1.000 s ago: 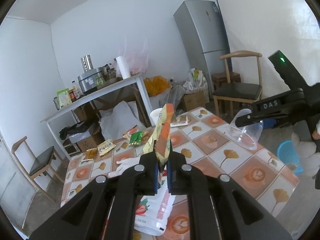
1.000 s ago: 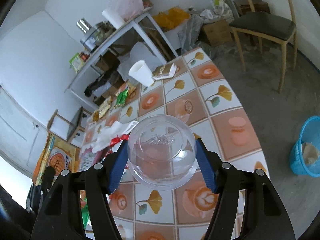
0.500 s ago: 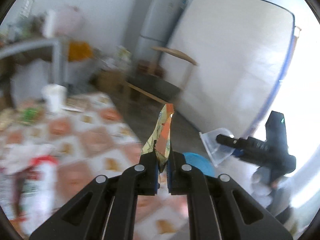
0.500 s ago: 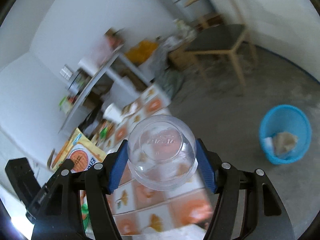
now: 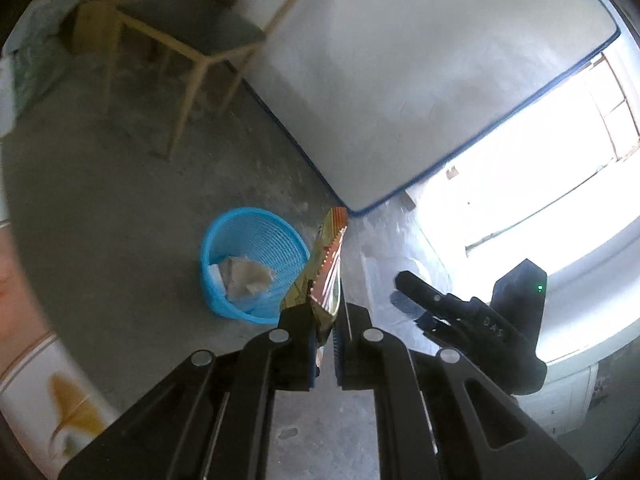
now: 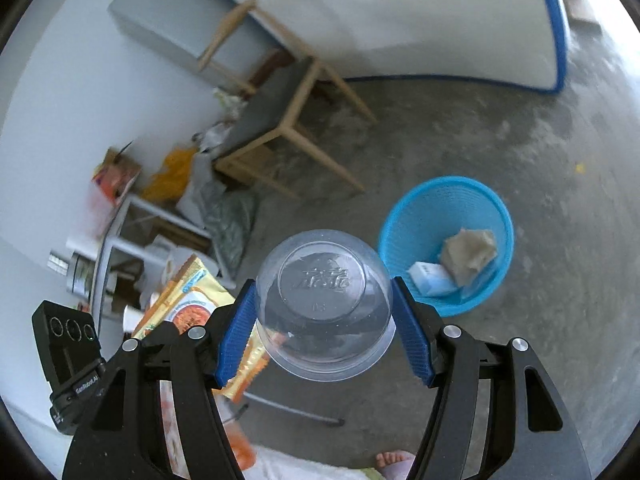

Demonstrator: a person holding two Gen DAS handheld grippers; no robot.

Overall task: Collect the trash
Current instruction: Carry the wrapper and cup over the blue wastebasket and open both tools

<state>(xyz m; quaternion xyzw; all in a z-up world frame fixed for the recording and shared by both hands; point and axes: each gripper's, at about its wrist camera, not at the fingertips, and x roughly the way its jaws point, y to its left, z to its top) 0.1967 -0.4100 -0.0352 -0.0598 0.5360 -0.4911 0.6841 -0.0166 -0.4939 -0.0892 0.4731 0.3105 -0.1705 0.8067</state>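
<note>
Left wrist view shows the left gripper (image 5: 325,344) pinched tight on a flat yellow-and-orange foil snack wrapper (image 5: 326,268), which stands upright between its fingers, above the concrete floor (image 5: 112,208) and just beside a round blue plastic mesh waste basket (image 5: 256,240) holding crumpled paper. Right wrist view shows the right gripper (image 6: 324,328) with its blue pads (image 6: 236,332) clamped on both sides of a clear round plastic cup (image 6: 324,304), bottom facing the camera, near the same basket; a wooden chair with a dark seat (image 6: 276,112) stands further back
</note>
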